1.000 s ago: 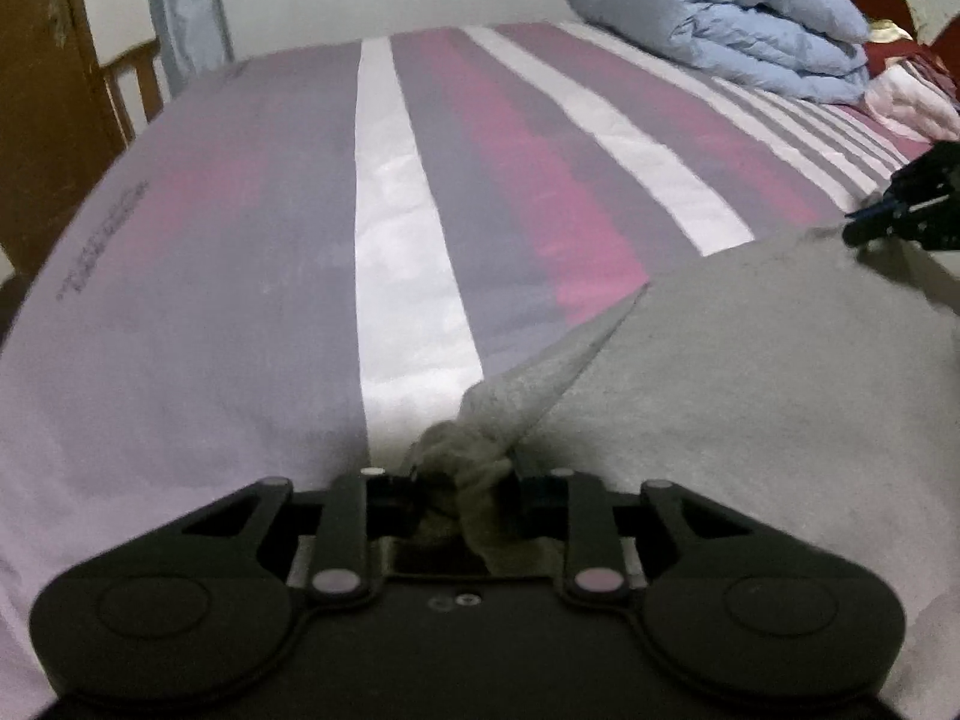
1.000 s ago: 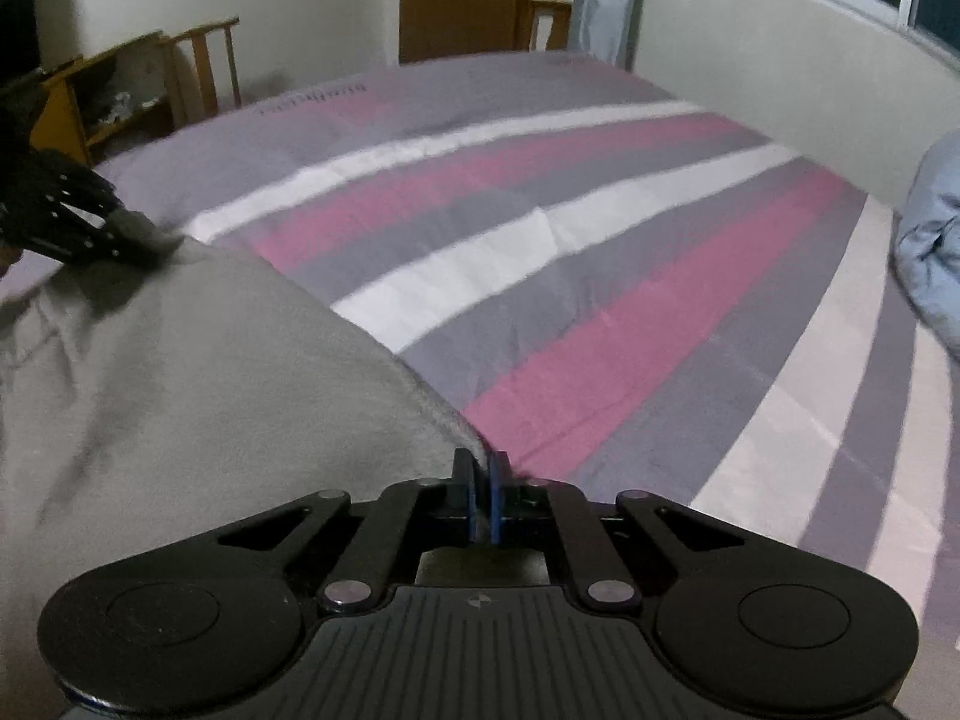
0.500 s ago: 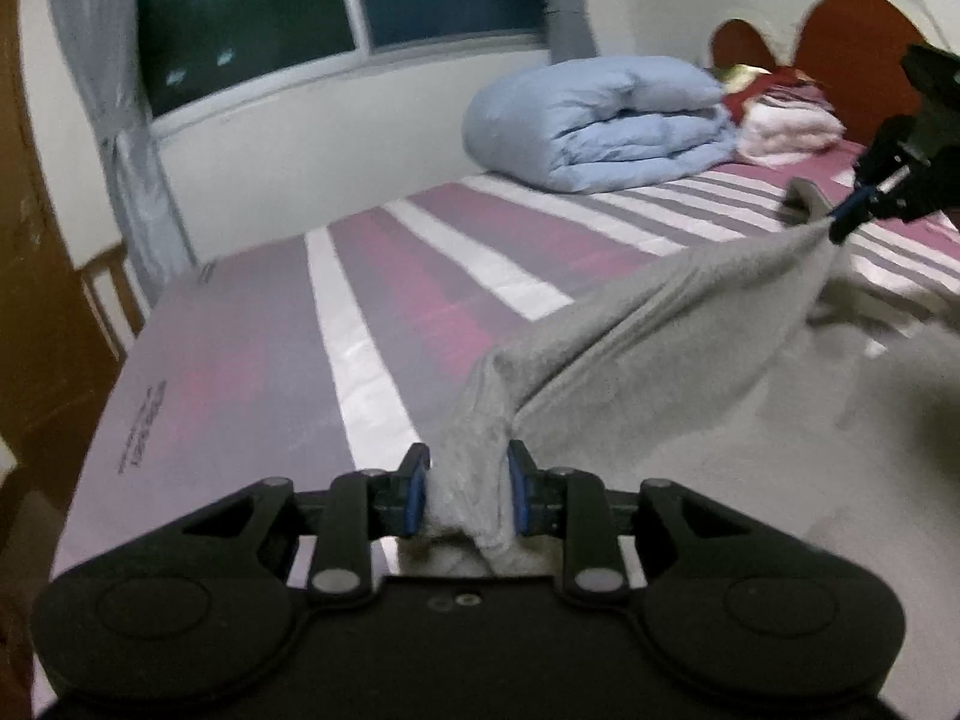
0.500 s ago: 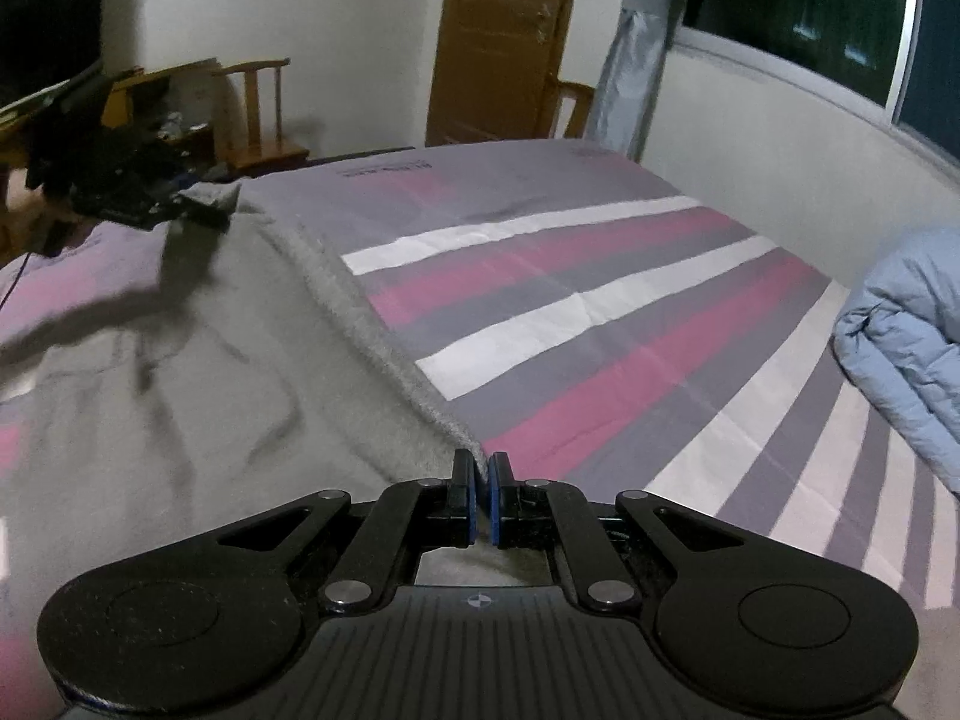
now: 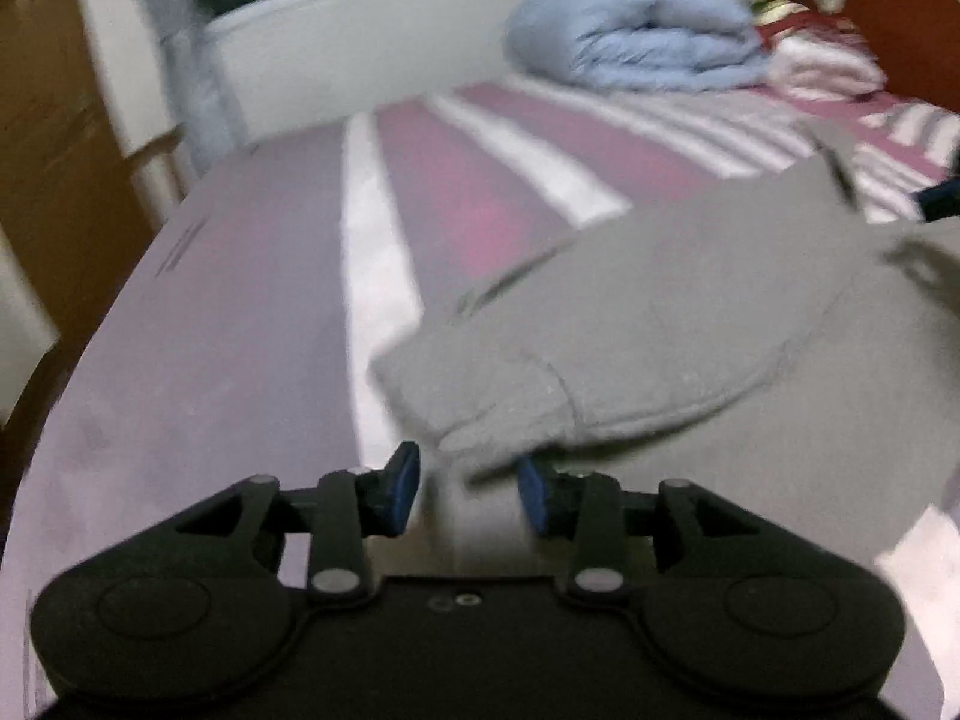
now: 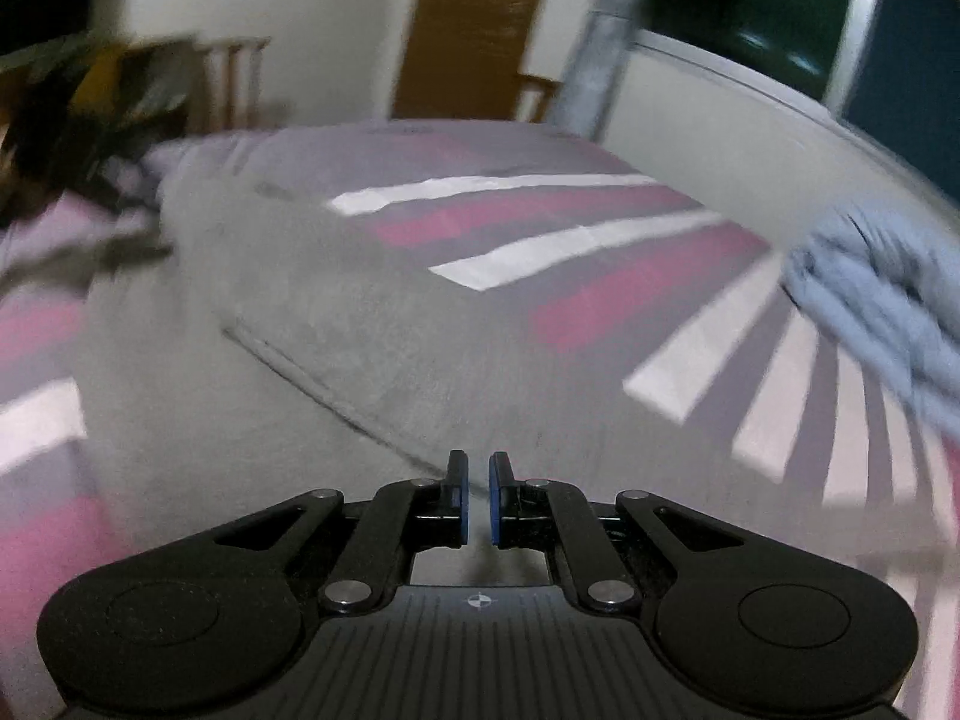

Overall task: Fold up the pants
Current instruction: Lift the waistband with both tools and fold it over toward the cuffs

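Observation:
Grey pants [image 5: 660, 312] lie on the striped bed sheet [image 5: 240, 330] with one layer doubled over another. The fold's rounded corner rests just ahead of my left gripper [image 5: 467, 489]. Its jaws are opening, and the blue pads [image 5: 402, 480] stand clear of the cloth. In the right wrist view the pants [image 6: 270, 312] spread from the left down to my right gripper [image 6: 477, 495]. A seam runs straight into its nearly closed pads, which are shut on the fabric edge. The view is blurred.
A rolled light-blue duvet [image 5: 636, 42] and a stack of pink and white bedding [image 5: 822, 60] sit by the red-brown headboard [image 5: 888, 30]. A wooden door [image 6: 474, 24], a chair [image 6: 234, 78] and a dark window [image 6: 888, 30] lie beyond the bed's foot.
The left gripper has let go of the bunched pants corner and its jaws have parted. The cloth that hung stretched between the grippers now lies folded on the bed. Both grippers swept sideways.

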The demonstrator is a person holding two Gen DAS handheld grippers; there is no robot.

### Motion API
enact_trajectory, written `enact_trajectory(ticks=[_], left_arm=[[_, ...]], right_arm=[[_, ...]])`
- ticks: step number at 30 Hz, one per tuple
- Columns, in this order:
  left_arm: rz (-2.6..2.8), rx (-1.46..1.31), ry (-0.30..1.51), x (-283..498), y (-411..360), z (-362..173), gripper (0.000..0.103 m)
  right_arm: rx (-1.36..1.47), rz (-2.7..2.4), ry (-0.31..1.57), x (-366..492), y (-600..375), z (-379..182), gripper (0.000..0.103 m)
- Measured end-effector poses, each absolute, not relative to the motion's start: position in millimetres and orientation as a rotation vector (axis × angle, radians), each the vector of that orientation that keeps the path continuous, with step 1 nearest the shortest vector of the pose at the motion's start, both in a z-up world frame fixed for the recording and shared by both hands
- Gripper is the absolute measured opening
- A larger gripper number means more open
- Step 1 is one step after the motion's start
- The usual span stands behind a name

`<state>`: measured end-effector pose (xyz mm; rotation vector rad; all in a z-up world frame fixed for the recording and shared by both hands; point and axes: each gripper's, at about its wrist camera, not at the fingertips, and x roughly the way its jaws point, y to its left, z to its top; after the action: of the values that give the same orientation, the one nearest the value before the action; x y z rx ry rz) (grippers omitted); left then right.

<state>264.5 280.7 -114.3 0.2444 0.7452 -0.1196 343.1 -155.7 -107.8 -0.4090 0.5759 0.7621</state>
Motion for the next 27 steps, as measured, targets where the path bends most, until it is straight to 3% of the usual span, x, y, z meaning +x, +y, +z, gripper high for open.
enact_trajectory(ticks=[2,4,5,6,11,12,14,15,19,21,27], left_arm=[[-0.047,0.192,0.772,252,283,-114,0.030],[0.034,0.079,0.760,239,289,-105,0.052],[0.067,0.031,0.741,234,290,-99,0.070],[0.099,-0.021,0.713,228,290,-91,0.076],[0.071,-0.401,0.685,226,293,-77,0.074],[0.052,-0.462,0.704,232,291,-80,0.072],[0.061,-0.547,0.749,241,288,-88,0.070],[0.062,-0.579,0.762,243,287,-95,0.070],[0.123,-0.667,0.795,261,291,-117,0.062],[0.137,-0.735,0.790,263,299,-130,0.054],[0.133,-0.899,0.731,268,313,-150,0.054]], right_arm=[[-0.372,0.727,0.561,331,-165,-107,0.005],[-0.317,0.698,0.549,322,-174,-105,0.005],[-0.291,0.684,0.546,320,-178,-104,0.005],[-0.261,0.659,0.540,318,-182,-102,0.005],[0.008,0.574,0.585,337,-197,-96,0.005],[0.060,0.567,0.603,342,-200,-98,0.010],[0.148,0.557,0.653,352,-202,-103,0.046],[0.187,0.553,0.661,356,-202,-105,0.071],[0.317,0.533,0.676,369,-210,-109,0.070],[0.396,0.506,0.705,380,-216,-116,0.056],[0.737,0.418,0.843,419,-245,-155,0.051]])
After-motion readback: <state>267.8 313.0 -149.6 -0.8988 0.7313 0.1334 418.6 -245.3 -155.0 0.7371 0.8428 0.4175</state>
